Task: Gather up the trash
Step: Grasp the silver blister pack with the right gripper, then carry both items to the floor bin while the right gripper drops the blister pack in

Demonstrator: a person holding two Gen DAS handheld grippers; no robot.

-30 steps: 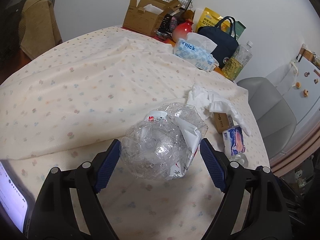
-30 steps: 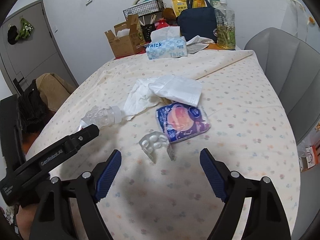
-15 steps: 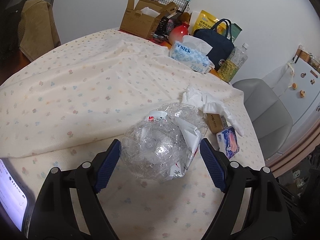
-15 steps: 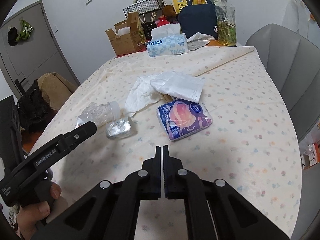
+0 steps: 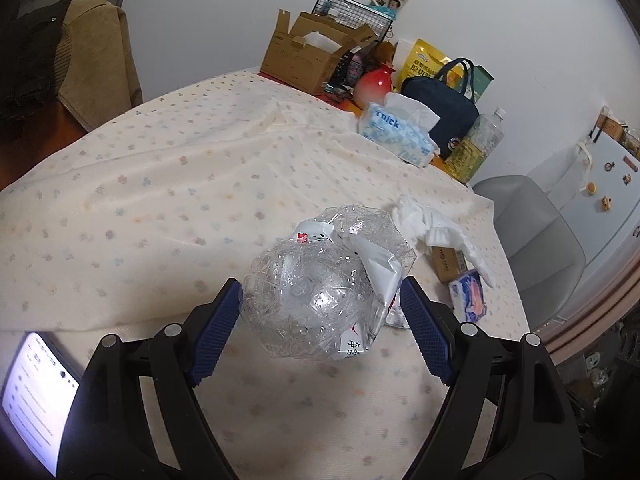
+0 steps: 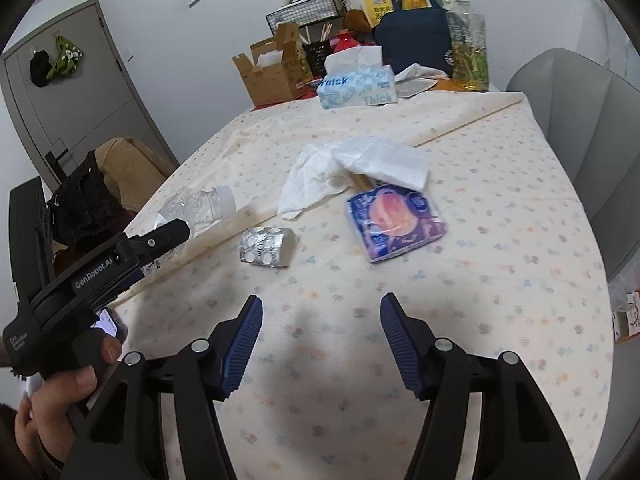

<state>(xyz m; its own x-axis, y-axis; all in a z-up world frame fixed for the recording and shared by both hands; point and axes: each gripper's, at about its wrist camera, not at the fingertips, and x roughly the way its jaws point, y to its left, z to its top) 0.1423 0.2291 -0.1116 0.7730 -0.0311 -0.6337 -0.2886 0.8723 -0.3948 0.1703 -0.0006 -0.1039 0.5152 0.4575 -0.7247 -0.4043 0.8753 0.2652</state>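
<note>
My left gripper (image 5: pixel 322 316) is shut on a crushed clear plastic bottle (image 5: pixel 320 284) and holds it above the table; the bottle also shows in the right wrist view (image 6: pixel 196 208) beside the left gripper's body. My right gripper (image 6: pixel 320 344) is open and empty above the cloth. Ahead of it lie a silver blister pack (image 6: pixel 266 246), a purple tissue packet (image 6: pixel 394 222) and crumpled white tissues (image 6: pixel 356 168). In the left wrist view the tissues (image 5: pixel 432 228), a small cardboard box (image 5: pixel 448 264) and the purple packet (image 5: pixel 468 296) lie to the right.
A dotted cream tablecloth (image 6: pixel 500 208) covers the table. At the far end stand a tissue box (image 6: pixel 356 88), a cardboard box (image 6: pixel 272 72), a navy bag (image 6: pixel 416 40) and a drink bottle (image 6: pixel 468 52). A grey chair (image 6: pixel 592 128) stands right. A lit phone (image 5: pixel 36 396) lies left.
My right gripper was open, shut half a second ago, and is open again. The blister pack has shifted left and lies flatter. The left gripper keeps holding the bottle, slightly higher.
</note>
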